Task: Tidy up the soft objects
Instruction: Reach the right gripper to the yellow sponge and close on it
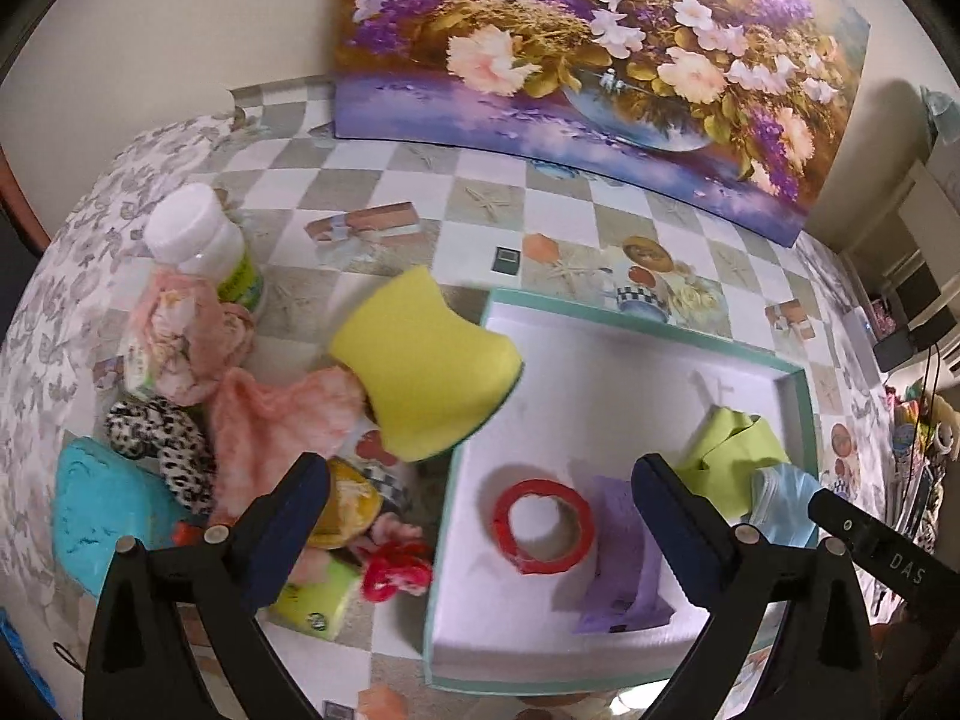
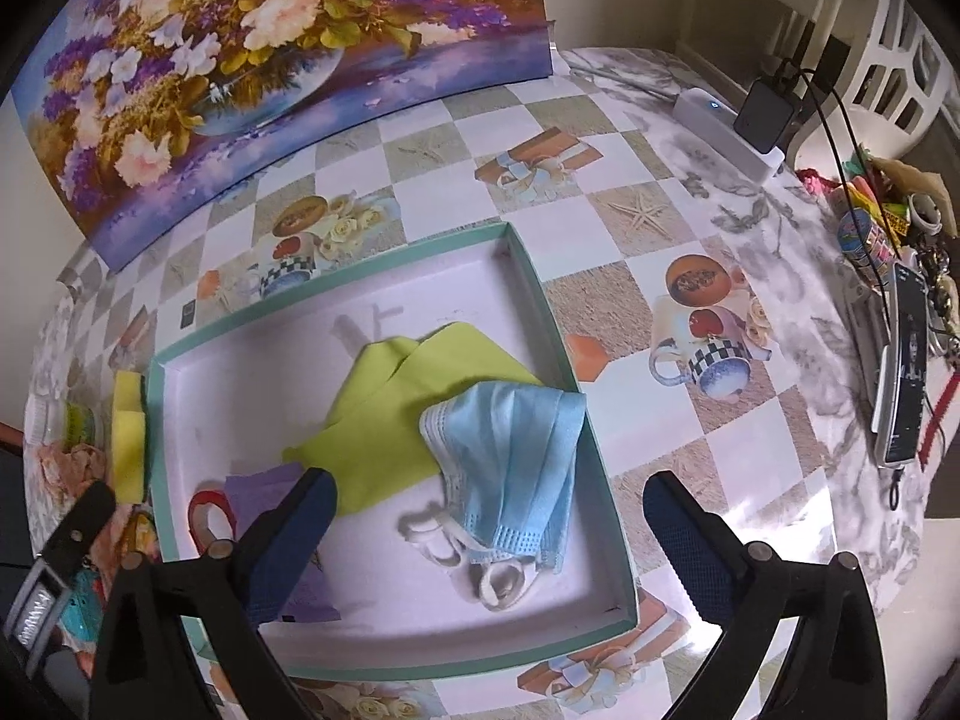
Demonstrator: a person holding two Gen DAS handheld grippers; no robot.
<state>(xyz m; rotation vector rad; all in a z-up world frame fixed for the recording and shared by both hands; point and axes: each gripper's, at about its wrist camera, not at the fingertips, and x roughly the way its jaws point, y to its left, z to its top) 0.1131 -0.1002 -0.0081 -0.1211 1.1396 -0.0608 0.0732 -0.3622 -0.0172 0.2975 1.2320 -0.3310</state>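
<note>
Left tool (image 1: 480,516) spread wide, yellow sponge (image 1: 423,366) tilted, long axis upright

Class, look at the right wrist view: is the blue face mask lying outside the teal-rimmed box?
No, the blue face mask lies inside the box, partly over the green cloth.

Ahead of your hand-held gripper a flower painting (image 2: 240,78) leans on the wall at the far edge of the bench (image 2: 648,222). Far right you see a power strip (image 2: 726,132) with a black charger (image 2: 765,114) plugged in, and nearer, a phone (image 2: 903,372).
</note>
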